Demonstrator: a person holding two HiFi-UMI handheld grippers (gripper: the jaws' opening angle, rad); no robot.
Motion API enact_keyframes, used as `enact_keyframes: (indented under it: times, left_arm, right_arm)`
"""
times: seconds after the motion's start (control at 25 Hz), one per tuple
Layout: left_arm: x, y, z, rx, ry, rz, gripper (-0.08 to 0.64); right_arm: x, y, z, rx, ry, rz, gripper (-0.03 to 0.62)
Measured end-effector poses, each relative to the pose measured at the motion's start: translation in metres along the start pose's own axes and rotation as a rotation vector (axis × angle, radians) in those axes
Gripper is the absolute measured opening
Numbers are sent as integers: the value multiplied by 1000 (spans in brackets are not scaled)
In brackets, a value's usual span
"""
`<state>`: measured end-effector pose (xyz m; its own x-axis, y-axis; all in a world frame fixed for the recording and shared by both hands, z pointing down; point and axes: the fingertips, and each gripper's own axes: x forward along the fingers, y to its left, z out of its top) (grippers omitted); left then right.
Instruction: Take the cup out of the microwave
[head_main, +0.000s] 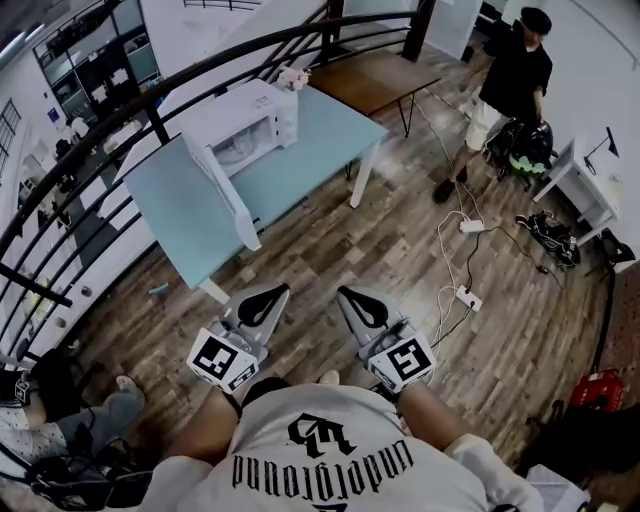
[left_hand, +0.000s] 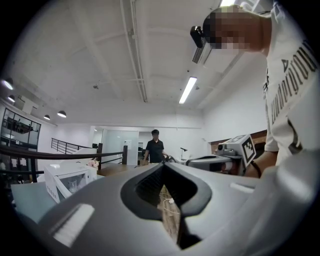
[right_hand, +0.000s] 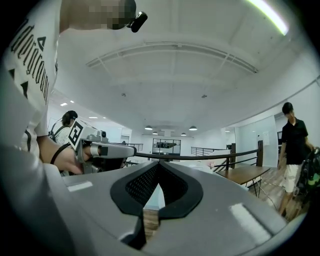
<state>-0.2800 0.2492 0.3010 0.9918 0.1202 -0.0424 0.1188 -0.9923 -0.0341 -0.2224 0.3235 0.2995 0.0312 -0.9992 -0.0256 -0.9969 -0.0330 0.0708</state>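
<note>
Both tongs were held level and close to the body, side by side above the wooden floor (head_main: 330, 250). The left tongs (head_main: 270, 293) and the right tongs (head_main: 350, 296) were each seen closed, tips together, with nothing between them. A stretch of bare floor lay between them and the near corner of the light-blue surface (head_main: 320, 150), so neither was near the work. The microwave (head_main: 250, 105) was set toward the surface's far corner. Its door (head_main: 222, 195) was swung open toward the near corner, and its cavity was turned to the person. The cup (left_hand: 73, 185), apparently clear and upright, was made out inside that cavity only in the left gripper view. It lay ahead and to the left of both tongs, so the left tongs were judged the nearer, with the open door to be passed on its right.
</note>
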Motion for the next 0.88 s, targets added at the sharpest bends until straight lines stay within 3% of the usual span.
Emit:
enact_keyframes:
  times: [0.36, 0.88]
  left_arm:
    - [58, -1, -1, 5, 16, -10, 49]
    - [134, 53, -18, -13, 18, -45, 49]
  right_arm:
    - [-13, -52, -10, 34, 12, -9, 3]
    - [30, -128, -27, 34, 41, -43, 3]
